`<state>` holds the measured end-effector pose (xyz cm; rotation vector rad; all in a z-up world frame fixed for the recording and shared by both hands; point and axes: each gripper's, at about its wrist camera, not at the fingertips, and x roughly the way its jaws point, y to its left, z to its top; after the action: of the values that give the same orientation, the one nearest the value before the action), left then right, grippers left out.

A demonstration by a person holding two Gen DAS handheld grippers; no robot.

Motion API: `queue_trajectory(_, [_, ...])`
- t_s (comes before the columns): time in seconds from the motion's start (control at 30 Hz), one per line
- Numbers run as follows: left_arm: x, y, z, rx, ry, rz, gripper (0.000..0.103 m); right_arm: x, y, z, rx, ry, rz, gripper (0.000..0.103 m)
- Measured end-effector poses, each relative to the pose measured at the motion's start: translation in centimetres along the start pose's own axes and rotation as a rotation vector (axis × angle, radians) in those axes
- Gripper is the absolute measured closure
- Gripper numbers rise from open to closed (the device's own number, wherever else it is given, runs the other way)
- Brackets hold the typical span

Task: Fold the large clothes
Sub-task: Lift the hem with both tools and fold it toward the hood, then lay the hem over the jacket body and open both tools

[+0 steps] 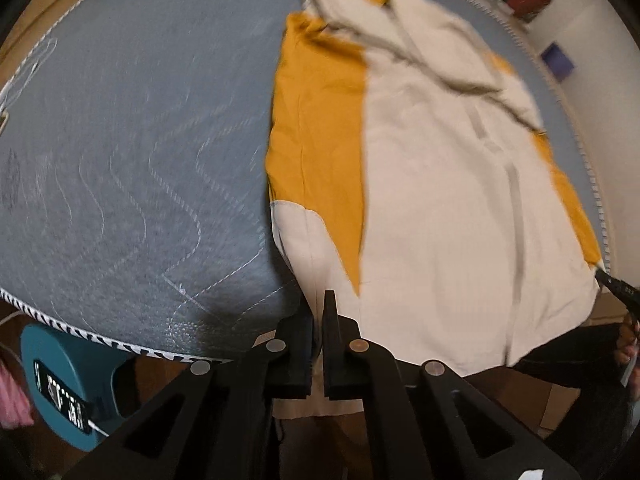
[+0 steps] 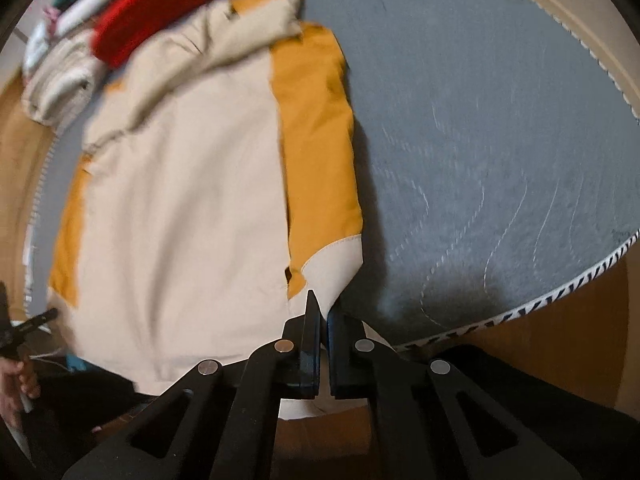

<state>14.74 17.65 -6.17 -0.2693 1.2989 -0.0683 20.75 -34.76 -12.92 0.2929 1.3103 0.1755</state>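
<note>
A large cream and mustard-yellow jacket (image 1: 440, 184) lies spread on a grey quilted mattress (image 1: 132, 152), its hem hanging over the near edge. My left gripper (image 1: 319, 312) is shut on the jacket's cream hem corner. The jacket also shows in the right wrist view (image 2: 188, 208), where my right gripper (image 2: 322, 316) is shut on the cream hem corner beside the yellow panel. Each gripper shows small at the other view's edge: the right one (image 1: 616, 286) and the left one (image 2: 36, 322).
A red garment (image 2: 160, 8) and a stack of folded clothes (image 2: 60, 80) sit at the mattress's far end (image 2: 500, 120). A teal device (image 1: 68, 396) stands below the mattress edge. Brown floor surrounds the bed.
</note>
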Motion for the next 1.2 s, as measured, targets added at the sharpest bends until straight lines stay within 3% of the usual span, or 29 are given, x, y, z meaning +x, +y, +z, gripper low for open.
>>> queue_trajectory(0.3, [-10.3,-1.9,-0.7,0.135,-0.125,-0.112,0.102,-11.4,0.3,0.7,-0.015,-0.189,0.187,0.101])
queue_trajectory(0.63, [-18.2,-1.1,-6.5,0.167,-0.178,-0.189,0.102,-22.0,-3.0,-2.9,-0.045,-0.289,0.228,0.101])
queue_trajectory(0.77, [-20.0,-0.9,-6.8,0.138,-0.204,-0.223,0.102,-25.2,-4.7,-5.4,-0.016,-0.315,0.249,0.101])
queue_trajectory(0.93, [-18.7,-1.7,-4.1,0.138,-0.214,-0.217,0.102,-25.1,-5.0,-4.8,-0.019,-0.318,0.237,0.101])
queue_trajectory(1.07, [-14.6,-1.8,1.1,0.109,-0.203,-0.151,0.102,-21.8,-4.2,-0.3,-0.010,-0.301,0.215,0.101])
queue_trajectory(1.2, [-10.9,-0.8,6.3,0.051,-0.200,-0.148,0.102,-17.2,-3.2,5.6,-0.021,-0.278,0.171,0.101])
